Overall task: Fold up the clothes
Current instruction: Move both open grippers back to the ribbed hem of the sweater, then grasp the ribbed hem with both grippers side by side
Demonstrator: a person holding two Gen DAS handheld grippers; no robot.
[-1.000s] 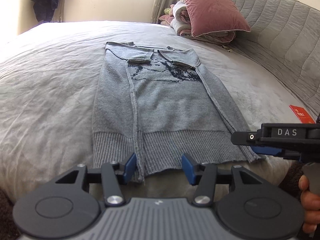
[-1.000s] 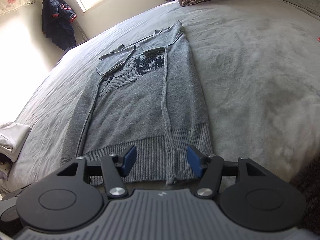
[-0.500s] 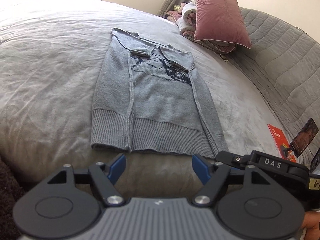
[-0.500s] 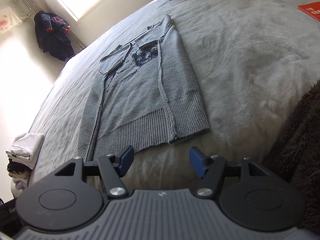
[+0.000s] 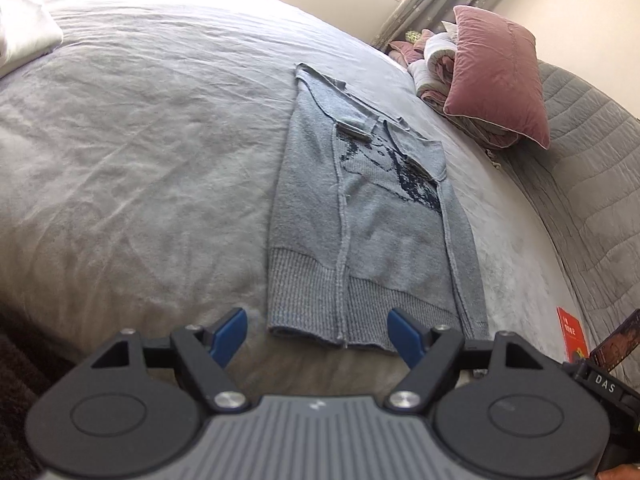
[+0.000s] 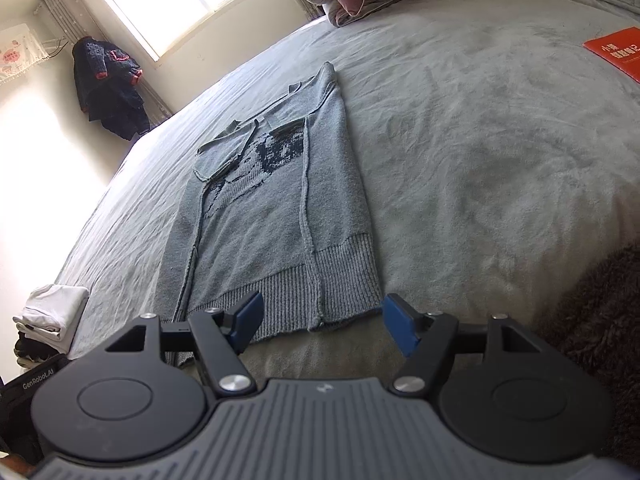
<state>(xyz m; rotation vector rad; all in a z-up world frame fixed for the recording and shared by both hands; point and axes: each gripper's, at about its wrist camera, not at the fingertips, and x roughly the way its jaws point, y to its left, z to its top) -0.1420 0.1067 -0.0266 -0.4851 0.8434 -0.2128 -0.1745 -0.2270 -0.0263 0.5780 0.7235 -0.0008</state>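
A grey knitted sweater (image 5: 372,216) (image 6: 276,216) with a dark pattern on its chest lies flat on the grey bed, both sleeves folded in over the body, ribbed hem toward me. My left gripper (image 5: 318,334) hovers open just short of the hem, nothing between its blue pads. My right gripper (image 6: 322,326) hangs over the hem's near edge; its jaws are opening and hold nothing. The sweater touches neither gripper.
A pink pillow (image 5: 496,76) on folded quilts sits at the bed's head by a grey padded headboard (image 5: 592,160). A red booklet (image 6: 616,52) lies on the bed's right side. Folded white clothes (image 6: 52,312) rest at the left edge. A dark garment (image 6: 108,84) hangs by the window.
Both grippers have drawn back from the sweater's hem and opened wider. The left view has rolled and shifted left. The sweater has stayed flat.
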